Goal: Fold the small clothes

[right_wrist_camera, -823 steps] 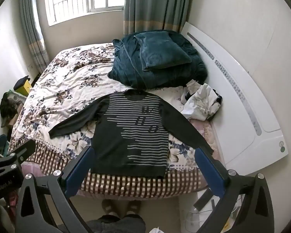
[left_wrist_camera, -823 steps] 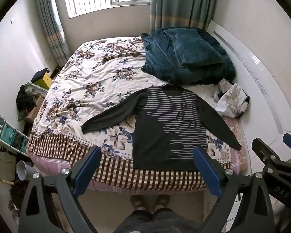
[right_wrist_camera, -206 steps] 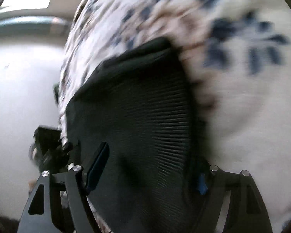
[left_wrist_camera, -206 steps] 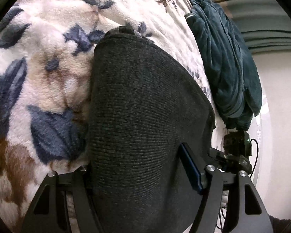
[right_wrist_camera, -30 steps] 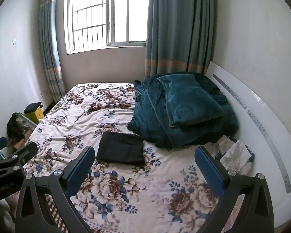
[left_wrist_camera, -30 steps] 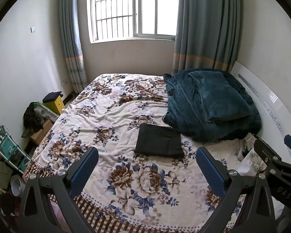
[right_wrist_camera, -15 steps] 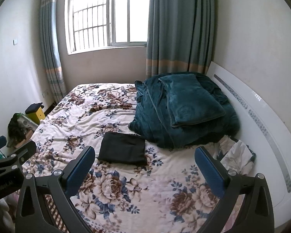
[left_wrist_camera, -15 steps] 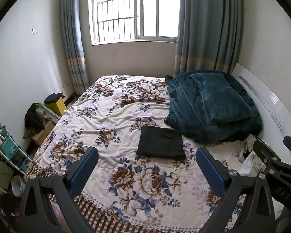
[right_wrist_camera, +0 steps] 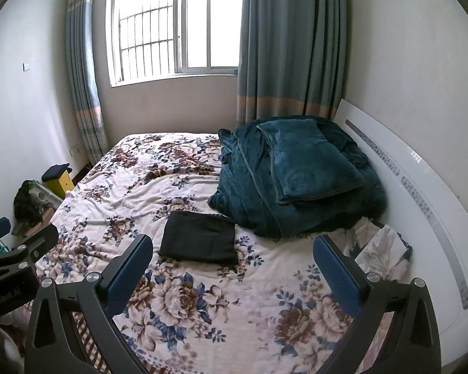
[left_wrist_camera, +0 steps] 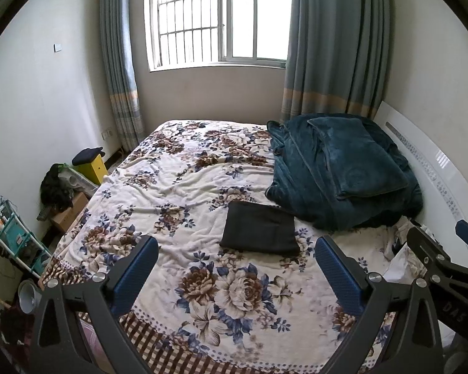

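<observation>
The dark sweater [left_wrist_camera: 260,232] lies folded into a flat rectangle on the floral bed cover [left_wrist_camera: 171,193], next to the teal blanket pile. It also shows in the right wrist view [right_wrist_camera: 199,238]. My left gripper [left_wrist_camera: 235,268] is open and empty, held back above the near end of the bed. My right gripper [right_wrist_camera: 232,263] is open and empty, also held back from the sweater. Part of the right gripper shows at the right edge of the left wrist view [left_wrist_camera: 440,265].
A teal blanket and pillow pile [left_wrist_camera: 340,168] sits at the head end by the white headboard [right_wrist_camera: 421,187]. Crumpled white cloth [right_wrist_camera: 383,249] lies near the headboard. A yellow stool [left_wrist_camera: 92,162], boxes and a teal rack [left_wrist_camera: 12,237] stand left of the bed.
Both grippers have drifted slightly, tilting up, so the bed and folded sweater sit a little lower in view. The sweater has not moved.
</observation>
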A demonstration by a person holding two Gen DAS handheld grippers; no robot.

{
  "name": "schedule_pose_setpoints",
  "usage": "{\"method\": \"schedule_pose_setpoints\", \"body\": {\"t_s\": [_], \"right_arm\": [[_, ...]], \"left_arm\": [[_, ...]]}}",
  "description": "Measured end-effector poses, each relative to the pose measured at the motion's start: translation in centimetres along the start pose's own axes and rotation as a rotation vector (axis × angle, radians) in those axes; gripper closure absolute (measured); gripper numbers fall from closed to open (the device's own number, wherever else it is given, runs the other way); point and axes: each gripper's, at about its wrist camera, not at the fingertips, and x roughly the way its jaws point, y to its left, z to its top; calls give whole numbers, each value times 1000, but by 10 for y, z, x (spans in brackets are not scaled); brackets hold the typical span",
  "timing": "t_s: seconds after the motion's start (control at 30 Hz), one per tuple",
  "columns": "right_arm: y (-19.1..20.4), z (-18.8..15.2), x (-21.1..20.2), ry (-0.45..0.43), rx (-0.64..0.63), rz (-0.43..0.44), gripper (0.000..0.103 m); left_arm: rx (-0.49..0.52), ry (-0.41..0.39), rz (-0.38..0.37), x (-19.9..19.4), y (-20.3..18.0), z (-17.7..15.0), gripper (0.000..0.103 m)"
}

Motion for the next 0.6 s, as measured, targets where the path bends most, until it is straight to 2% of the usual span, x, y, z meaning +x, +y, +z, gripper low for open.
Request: {"method": "schedule_pose_setpoints", "body": {"t_s": [0.6], "right_arm": [[3,-2,-2,-3,9,2,0]], "left_arm": [[1,-16,16,-2,0,0,0]]}}
